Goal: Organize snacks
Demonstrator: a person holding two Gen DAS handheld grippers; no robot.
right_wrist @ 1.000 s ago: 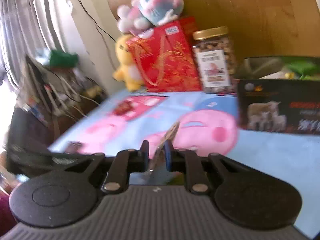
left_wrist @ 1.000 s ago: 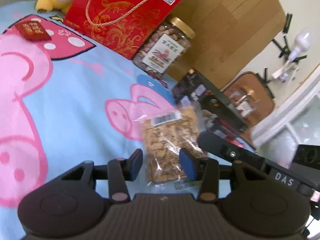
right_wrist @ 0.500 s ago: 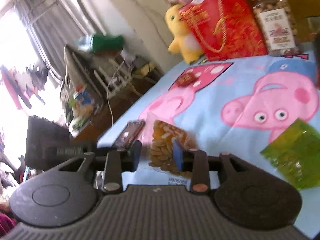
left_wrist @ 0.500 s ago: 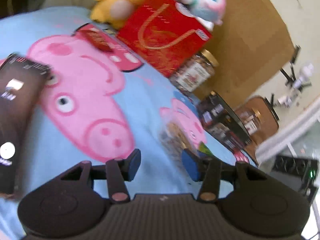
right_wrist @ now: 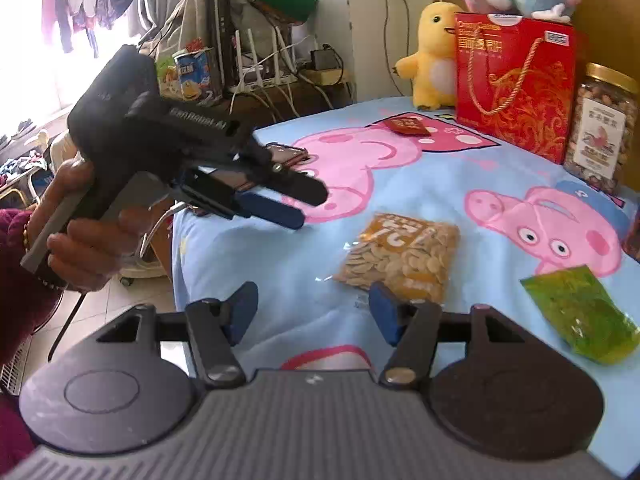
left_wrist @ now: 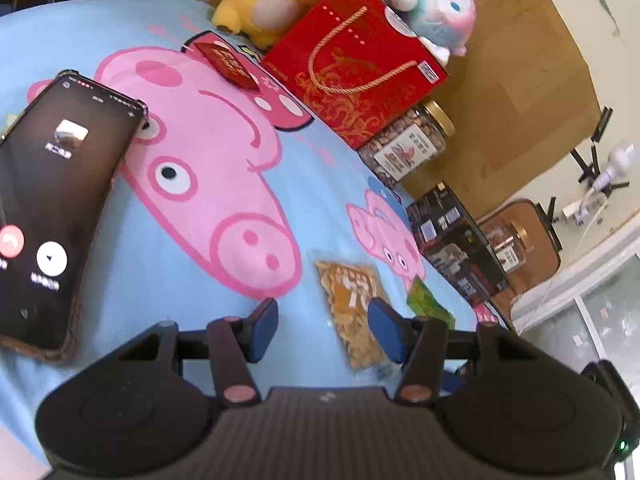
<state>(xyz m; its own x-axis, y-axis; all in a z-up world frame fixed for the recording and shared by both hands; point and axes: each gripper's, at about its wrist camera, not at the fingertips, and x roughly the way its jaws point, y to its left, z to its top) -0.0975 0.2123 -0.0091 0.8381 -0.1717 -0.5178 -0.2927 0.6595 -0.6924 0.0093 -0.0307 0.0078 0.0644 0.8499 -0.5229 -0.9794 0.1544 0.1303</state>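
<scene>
The seed packet [right_wrist: 400,258] lies flat on the blue cartoon-pig bedsheet [right_wrist: 440,184], centre frame, beside the green packet [right_wrist: 580,316]. Right gripper [right_wrist: 314,312] and left gripper [left_wrist: 323,330]: fingers released, empty. Upper right: nut jar [right_wrist: 602,126], full. Only the left view shows the phone [left_wrist: 60,204].

- The left gripper [right_wrist: 276,204] is a matt black pistol-shaped body with pale lettering on its side, a silver screw near the front, and blue pads on its fingers [right_wrist: 272,210].
- The left hand [right_wrist: 80,236] behind it shows bare skin, a maroon sleeve and a beaded bracelet.
- The right gripper [right_wrist: 312,308] has a ribbed grey base, round black discs, copper-coloured pivot pins and blue pads.
</scene>
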